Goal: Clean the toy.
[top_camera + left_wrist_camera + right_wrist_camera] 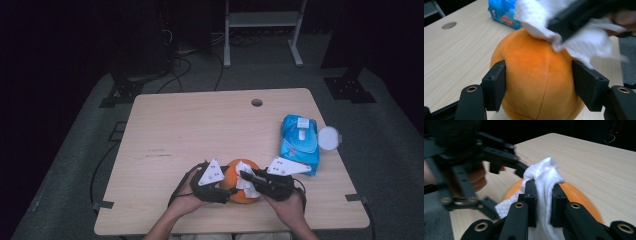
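A: Where is the orange plush ball (539, 82) now?

B: It sits on the desk (200, 125), near the front edge, between the two hands. It looks soft and light, with a fuzzy cloth skin and a seam running down its middle. I think it will give way under pressure and can roll, because it is round.

A: And the white wipe (546, 182)?

B: It lies over the top of the ball. It is thin and limp, so it will fold and bunch up easily. The right gripper (543, 202) has its fingers clamped on a fold of it, with the pads pressing from both sides.

A: What does the left gripper (539, 86) do?

B: Its fingers stand on the left and right flanks of the ball, at about the widest part, and they touch the plush. The hold looks light and the plush is hardly dented.

A: Where is the best place to hold the ball?

B: Across the middle, as now. Higher up, the fingers would probably slide off the curve.

A: Anything else on the desk?

B: A blue pack of wipes (300, 142) lies to the right, well apart from the ball, and a small white lid (329, 137) is just beside it.
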`<state>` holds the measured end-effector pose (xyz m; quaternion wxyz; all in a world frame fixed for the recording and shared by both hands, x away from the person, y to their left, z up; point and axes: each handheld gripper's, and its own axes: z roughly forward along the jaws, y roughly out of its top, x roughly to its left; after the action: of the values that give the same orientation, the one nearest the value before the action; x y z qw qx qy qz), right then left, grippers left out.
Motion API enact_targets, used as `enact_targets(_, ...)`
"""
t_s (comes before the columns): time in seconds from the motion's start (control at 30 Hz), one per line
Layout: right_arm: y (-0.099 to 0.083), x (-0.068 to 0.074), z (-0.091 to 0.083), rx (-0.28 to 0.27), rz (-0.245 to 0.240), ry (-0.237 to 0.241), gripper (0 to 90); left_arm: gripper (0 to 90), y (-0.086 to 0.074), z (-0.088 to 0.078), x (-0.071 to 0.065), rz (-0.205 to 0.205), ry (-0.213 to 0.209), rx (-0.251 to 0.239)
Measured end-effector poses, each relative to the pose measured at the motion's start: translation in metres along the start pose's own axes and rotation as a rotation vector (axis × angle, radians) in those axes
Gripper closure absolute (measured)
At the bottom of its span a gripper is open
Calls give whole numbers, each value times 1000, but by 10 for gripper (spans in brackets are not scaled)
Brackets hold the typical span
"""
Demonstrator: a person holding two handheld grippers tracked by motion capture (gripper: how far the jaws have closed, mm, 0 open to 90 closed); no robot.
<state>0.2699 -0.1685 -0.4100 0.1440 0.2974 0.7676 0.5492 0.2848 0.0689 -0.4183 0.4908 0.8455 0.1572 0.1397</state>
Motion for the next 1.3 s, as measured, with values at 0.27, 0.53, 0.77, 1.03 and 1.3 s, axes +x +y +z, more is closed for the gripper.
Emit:
enact_targets(0.27,-7,-13,-8,3,59,-31,786,228,-9,5,16,-196,-50,10)
enact_targets(0.53,6,6,-2,-6,-17,19,785,354,2,0,-2,13,-10,1)
enact_targets(0.77,0,2,-4,-1,21,7,783,269,1,11,-2,-63,4,-4)
enact_targets(1.03,1,-13,-10,62,-45,-125,780,230,-2,6,7,-145,-21,-22)
enact_targets(1.3,-1,-2,-7,25,37,14,785,321,-1,7,1,-80,-12,-5)
